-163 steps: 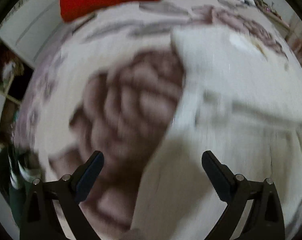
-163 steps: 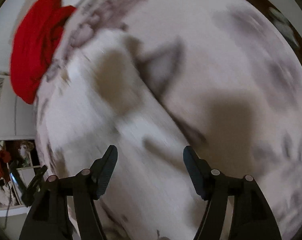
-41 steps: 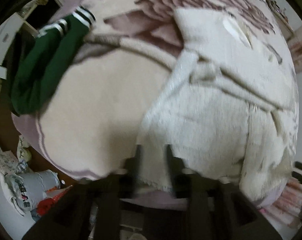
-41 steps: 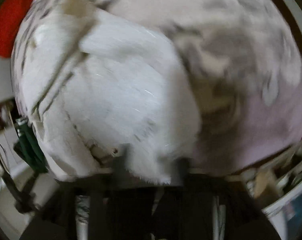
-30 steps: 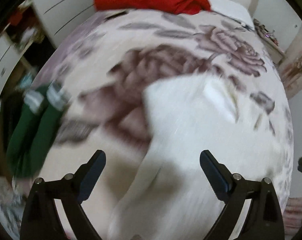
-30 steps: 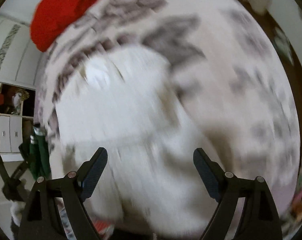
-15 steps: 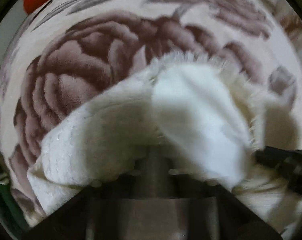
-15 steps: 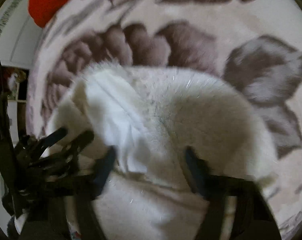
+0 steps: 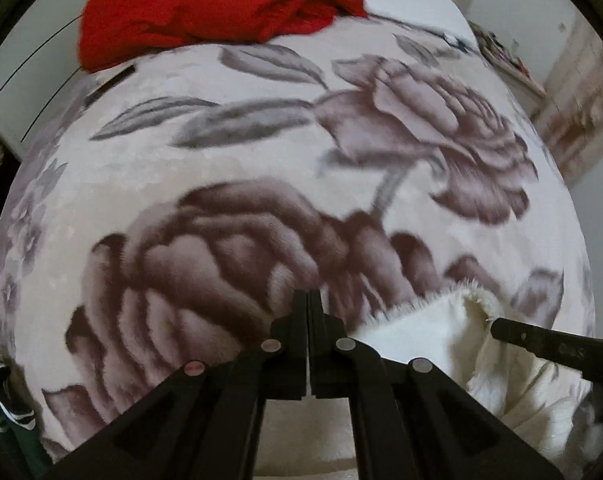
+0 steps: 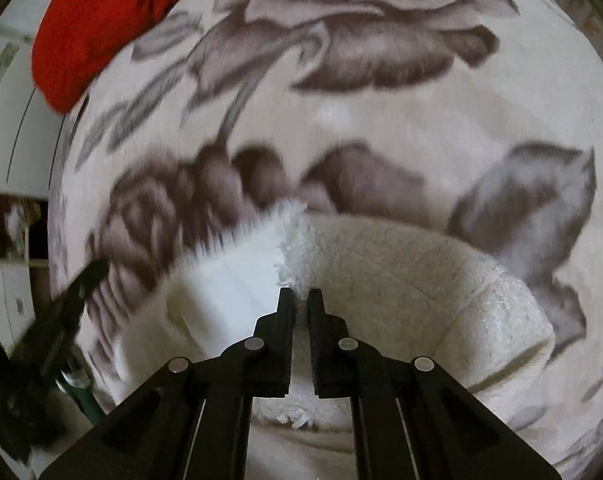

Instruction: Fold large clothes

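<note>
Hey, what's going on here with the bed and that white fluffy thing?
A person with a hand-held gripper in each hand is folding a white fluffy garment on a flowered blanket. The right hand-held gripper has just been closing and now pinches the garment's edge. The left hand-held gripper has its jaws shut; whether it holds any cloth is unclear. A red garment lies bunched at the far end.

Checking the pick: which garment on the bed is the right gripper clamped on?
The fluffy white garment, bunched at the right gripper. The red garment lies far off at the bed's far edge.
</note>
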`<state>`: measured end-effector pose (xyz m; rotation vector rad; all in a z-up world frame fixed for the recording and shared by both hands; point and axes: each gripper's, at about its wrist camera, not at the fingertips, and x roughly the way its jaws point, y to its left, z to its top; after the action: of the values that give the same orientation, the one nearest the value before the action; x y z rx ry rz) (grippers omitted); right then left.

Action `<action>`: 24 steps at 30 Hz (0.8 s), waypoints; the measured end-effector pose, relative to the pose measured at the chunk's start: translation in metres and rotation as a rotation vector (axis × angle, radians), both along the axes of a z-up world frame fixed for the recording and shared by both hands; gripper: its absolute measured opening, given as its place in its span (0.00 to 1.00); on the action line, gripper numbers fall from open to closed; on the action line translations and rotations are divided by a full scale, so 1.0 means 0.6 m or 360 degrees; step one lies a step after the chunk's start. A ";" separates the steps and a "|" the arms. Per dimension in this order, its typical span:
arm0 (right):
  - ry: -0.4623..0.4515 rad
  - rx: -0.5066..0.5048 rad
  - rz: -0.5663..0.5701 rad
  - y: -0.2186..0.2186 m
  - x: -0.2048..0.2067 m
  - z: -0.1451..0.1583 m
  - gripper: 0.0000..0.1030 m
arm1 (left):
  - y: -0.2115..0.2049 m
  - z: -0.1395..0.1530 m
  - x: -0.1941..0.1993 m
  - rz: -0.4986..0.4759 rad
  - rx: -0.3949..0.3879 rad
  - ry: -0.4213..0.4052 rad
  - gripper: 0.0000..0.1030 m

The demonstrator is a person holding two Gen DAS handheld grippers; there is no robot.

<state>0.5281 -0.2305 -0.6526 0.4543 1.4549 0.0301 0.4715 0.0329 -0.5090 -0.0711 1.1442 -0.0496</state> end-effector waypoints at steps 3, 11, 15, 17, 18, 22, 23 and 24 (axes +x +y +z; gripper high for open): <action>0.0112 0.0056 0.0011 -0.003 0.025 -0.032 0.08 | 0.036 -0.009 -0.010 0.0156 0.0023 0.0108 0.01; 0.0056 0.0443 0.0166 0.030 -0.046 0.034 0.64 | 0.120 -0.074 -0.116 0.0307 0.0206 0.0383 0.68; 0.0154 0.0616 0.0386 0.125 -0.049 -0.003 0.67 | 0.140 -0.101 -0.168 0.0363 0.0229 0.0373 0.88; 0.0288 0.0582 0.0481 0.168 -0.050 -0.050 0.67 | 0.138 -0.117 -0.178 0.0351 0.0251 0.0405 0.88; 0.0361 0.0559 0.0516 0.187 -0.053 -0.076 0.67 | 0.136 -0.131 -0.185 0.0336 0.0272 0.0423 0.89; 0.0434 0.0470 0.0643 0.239 -0.073 -0.121 0.66 | 0.128 -0.161 -0.194 0.0269 0.0296 0.0410 0.93; 0.0405 0.0434 0.0664 0.247 -0.077 -0.122 0.66 | 0.129 -0.168 -0.193 0.0267 0.0304 0.0397 0.98; 0.0389 0.0416 0.0667 0.252 -0.079 -0.125 0.61 | 0.131 -0.174 -0.191 0.0271 0.0296 0.0398 1.00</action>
<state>0.4808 -0.0791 -0.7278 0.3650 1.7767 0.5200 0.3567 0.1118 -0.6134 -0.0093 1.3832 0.2219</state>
